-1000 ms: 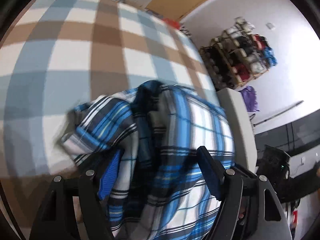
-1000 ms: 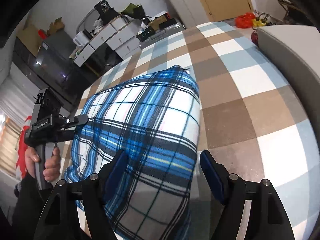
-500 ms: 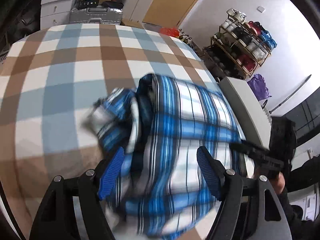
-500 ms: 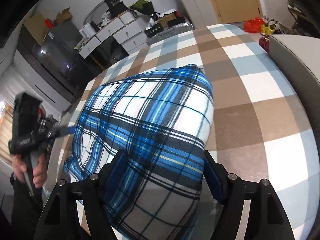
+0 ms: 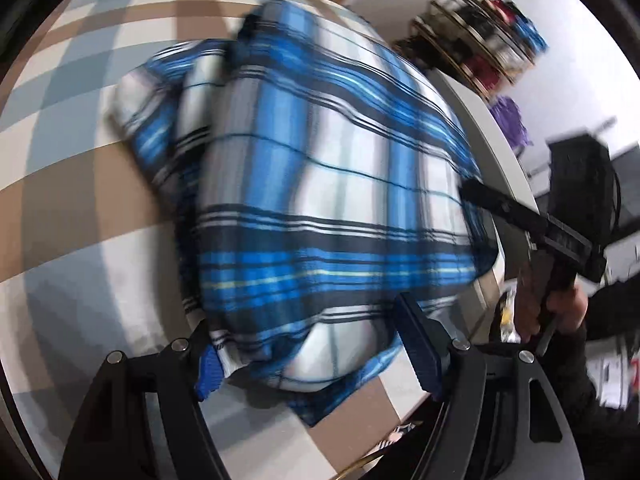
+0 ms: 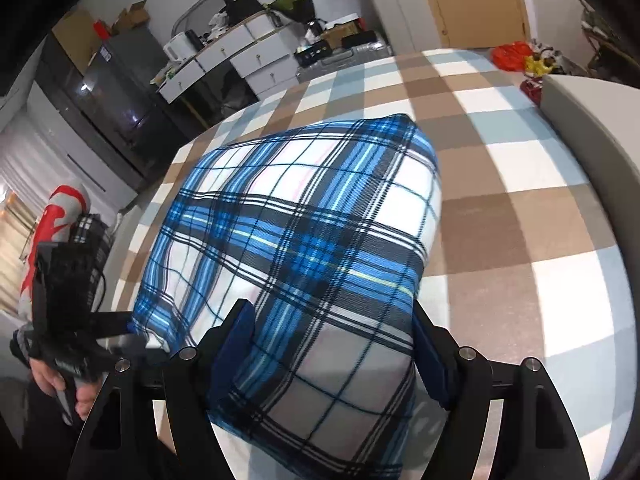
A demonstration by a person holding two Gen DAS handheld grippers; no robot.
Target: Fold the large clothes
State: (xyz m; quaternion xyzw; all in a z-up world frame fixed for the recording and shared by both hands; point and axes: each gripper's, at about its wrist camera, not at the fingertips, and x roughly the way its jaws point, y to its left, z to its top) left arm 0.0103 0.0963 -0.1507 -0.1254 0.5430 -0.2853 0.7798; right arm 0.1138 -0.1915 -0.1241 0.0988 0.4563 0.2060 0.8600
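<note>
A blue, white and black plaid garment lies folded into a thick bundle on the checked bed cover. My right gripper straddles the bundle's near corner, jaws wide, cloth filling the gap between its blue pads. In the left wrist view the same garment is motion-blurred, with rumpled layers at its left side. My left gripper stands open over its near edge, cloth lying between the fingers. Each gripper shows in the other's view: the right gripper at the bundle's right, the left gripper at its left, both in a person's hands.
The brown, blue and white checked cover spreads beyond the garment. A grey padded bed edge runs along the right. White drawers and a dark cabinet stand past the bed; a shoe rack stands against the wall.
The left gripper swept along the bundle's edge, so the garment now fills its view and the right gripper appears. The right gripper edged forward, and the bundle's corner now fills its jaws.
</note>
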